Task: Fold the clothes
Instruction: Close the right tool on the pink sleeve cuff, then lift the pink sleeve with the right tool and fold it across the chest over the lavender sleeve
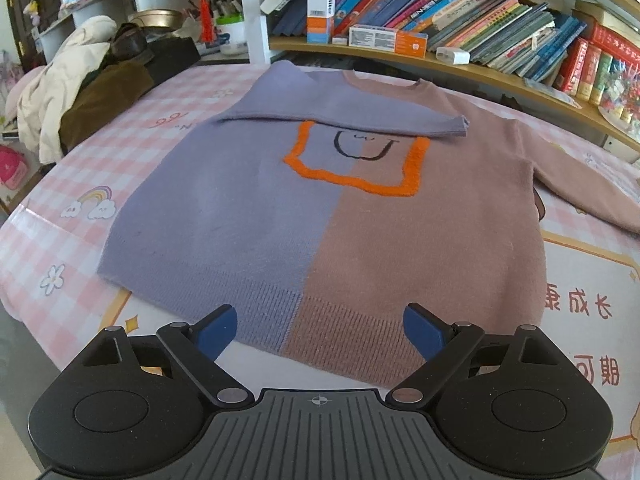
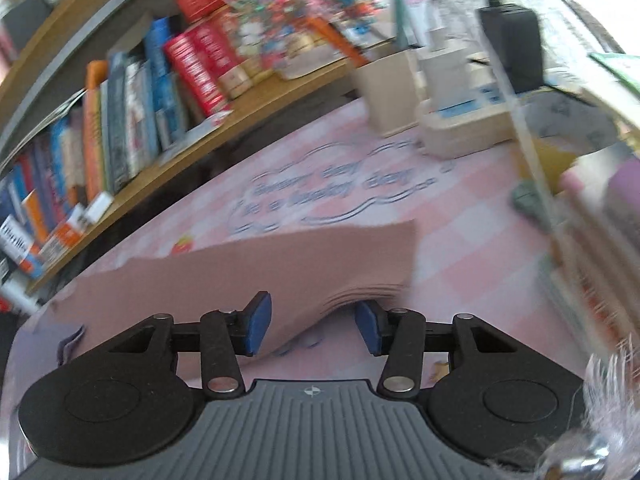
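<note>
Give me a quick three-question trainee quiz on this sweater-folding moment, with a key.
1. True or false: the purple sleeve already lies folded across the sweater.
2. What sits between the pads of the right gripper? A) a book B) the pink sleeve cuff C) a white charger
3. In one word, how do the jaws of the left gripper stand?

Key: 1 true. 2 B; the cuff is bunched and lifted off the bedsheet. 3 open, with nothing gripped, above the sweater's hem.
</note>
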A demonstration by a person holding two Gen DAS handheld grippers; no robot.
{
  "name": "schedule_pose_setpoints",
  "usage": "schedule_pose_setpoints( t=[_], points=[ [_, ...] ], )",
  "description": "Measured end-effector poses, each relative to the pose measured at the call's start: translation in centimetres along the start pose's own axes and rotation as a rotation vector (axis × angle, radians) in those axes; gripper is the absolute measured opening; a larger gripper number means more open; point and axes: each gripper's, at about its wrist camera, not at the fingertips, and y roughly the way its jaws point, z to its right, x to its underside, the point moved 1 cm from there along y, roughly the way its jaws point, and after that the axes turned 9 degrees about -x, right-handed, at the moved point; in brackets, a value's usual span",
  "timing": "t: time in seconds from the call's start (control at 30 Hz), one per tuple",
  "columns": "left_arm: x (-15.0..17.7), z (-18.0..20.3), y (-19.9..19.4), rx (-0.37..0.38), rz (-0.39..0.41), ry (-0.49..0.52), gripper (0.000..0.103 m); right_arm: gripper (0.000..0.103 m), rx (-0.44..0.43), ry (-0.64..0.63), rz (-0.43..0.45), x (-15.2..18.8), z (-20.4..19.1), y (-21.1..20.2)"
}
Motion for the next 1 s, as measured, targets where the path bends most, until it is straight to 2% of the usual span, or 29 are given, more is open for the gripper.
schedule_pose_setpoints(
  t=[0.1,0.27,0.6,1.0],
  points=[
    [0.0,0.2,0.1,0.008,0.003,0.004,0.093,0.033,0.019,0.026,0.000,-0.5,0.9,-0.1],
    [-0.1,0.5,0.0,0.017,0.013,0.011,0.093,0.006,0.018,0.064,-0.015,-0.6,1.8,0.0],
    [-0.5,-0.3,0.1,0.030,0.045,-0.003,0.093,0.005,-0.049,0.029,0.050,-1.4,-0.7,-1.2],
    [-1.2,-2.8,0.6,0.133,0.110,-0.006,0.093,0.005,-0.161,-0.070,0.103,-2.4,-8.7,-2.4]
  ],
)
